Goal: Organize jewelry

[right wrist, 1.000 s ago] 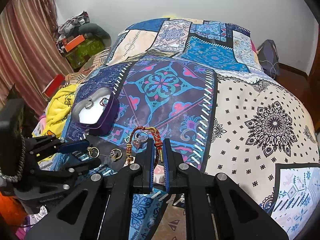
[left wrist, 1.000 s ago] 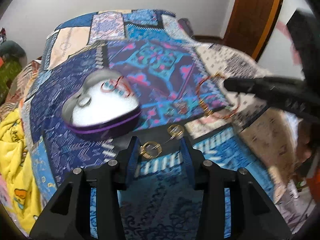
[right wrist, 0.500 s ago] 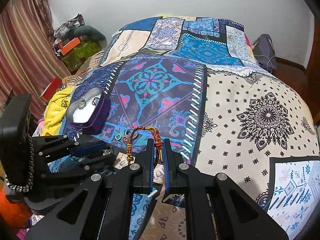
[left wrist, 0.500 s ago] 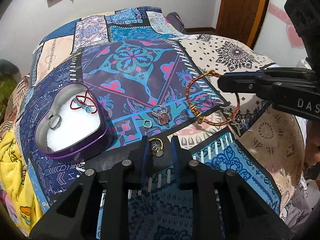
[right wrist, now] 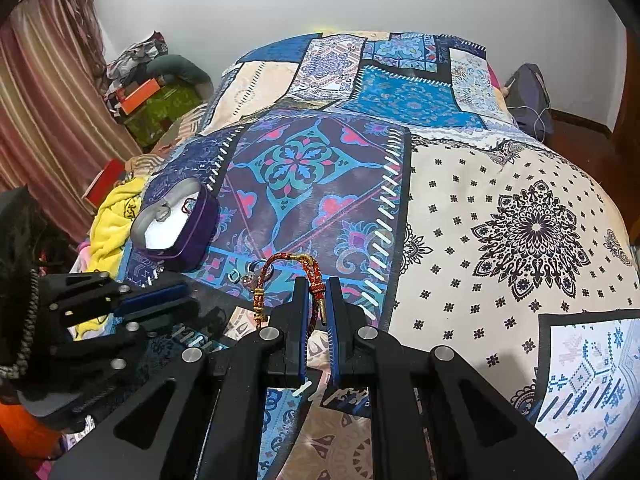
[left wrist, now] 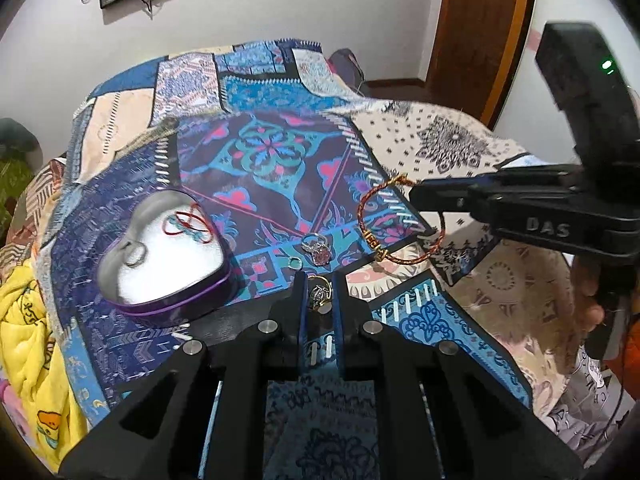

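Between the left gripper's closed fingers sits a gold ring (hidden from the right view); right gripper pinches bracelet.

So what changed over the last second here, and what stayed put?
The left gripper, open around two gold earrings a second ago, has closed its jaws on one, the gold earring, and lifted. The right gripper stays clamped on the red bracelet. The heart-shaped tin and pink-stone ring have not moved on the bedspread.
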